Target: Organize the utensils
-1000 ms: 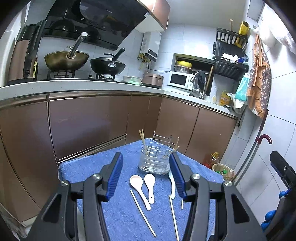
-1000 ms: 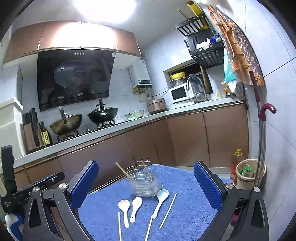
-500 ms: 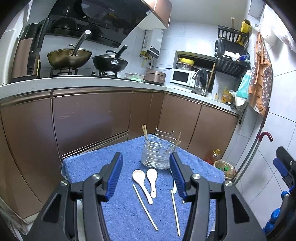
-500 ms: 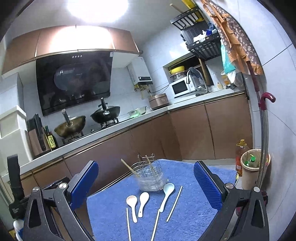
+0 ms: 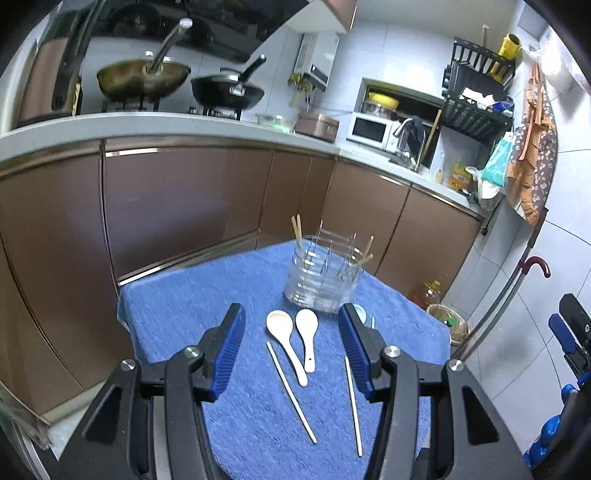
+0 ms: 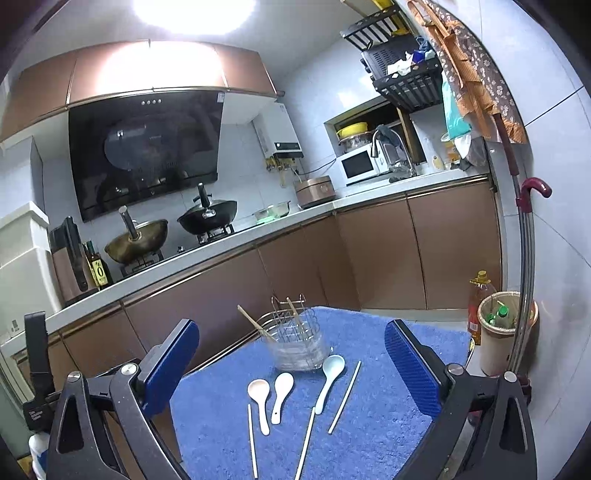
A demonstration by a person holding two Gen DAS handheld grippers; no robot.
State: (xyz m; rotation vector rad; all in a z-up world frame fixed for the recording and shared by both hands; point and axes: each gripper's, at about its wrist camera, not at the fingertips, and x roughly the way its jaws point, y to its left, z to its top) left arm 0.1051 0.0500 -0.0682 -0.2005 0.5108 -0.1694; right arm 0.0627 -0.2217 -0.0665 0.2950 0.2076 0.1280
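I am facing brown cabinets (image 5: 177, 206) running under a pale L-shaped counter (image 6: 369, 197), with white tiled walls (image 6: 554, 258) rising behind, a black range hood (image 6: 144, 147) hanging above the stove and a ceiling light (image 6: 192, 14) glaring overhead.

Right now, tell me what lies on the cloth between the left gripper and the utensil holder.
In the left wrist view, two white spoons lie side by side between the open left gripper and the utensil holder, with loose chopsticks nearer the gripper.
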